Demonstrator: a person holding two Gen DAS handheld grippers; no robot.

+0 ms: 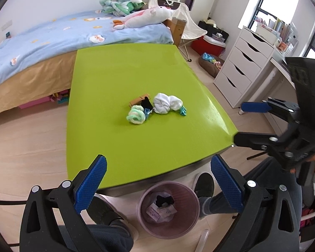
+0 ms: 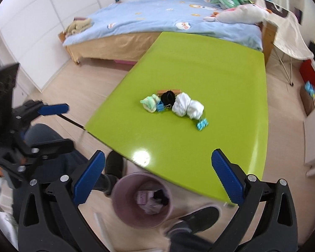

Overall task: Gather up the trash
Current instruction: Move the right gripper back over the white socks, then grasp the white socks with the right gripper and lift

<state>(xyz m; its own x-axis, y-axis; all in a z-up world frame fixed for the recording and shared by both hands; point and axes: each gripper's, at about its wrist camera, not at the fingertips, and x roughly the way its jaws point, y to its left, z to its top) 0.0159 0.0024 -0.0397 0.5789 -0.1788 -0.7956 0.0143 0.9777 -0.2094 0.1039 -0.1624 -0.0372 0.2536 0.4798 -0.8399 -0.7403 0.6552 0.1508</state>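
A small pile of trash lies mid-table on the green table (image 1: 126, 73): a crumpled white wad (image 1: 166, 104), a green-and-white ball (image 1: 136, 115), a black item (image 1: 147, 104), a brown cardboard piece (image 1: 138, 99) and a teal scrap (image 1: 182, 111). The right wrist view shows the same white wad (image 2: 186, 106), ball (image 2: 150, 104) and teal scrap (image 2: 202, 124). A pink bin (image 1: 188, 191) (image 2: 117, 201) with trash inside stands on the floor at the table's near edge. My left gripper (image 1: 159, 157) (image 2: 70, 126) and right gripper (image 2: 159, 152) (image 1: 239, 124) are both open, empty and short of the pile.
A bed (image 1: 52, 35) with plush toys runs along the table's far side. White drawers (image 1: 241, 63) stand to the right, and a folding chair (image 1: 191, 27) stands in the far corner. The person's dark shoes (image 1: 203, 184) flank the bin. Bare wood floor (image 1: 31, 136) lies to the left.
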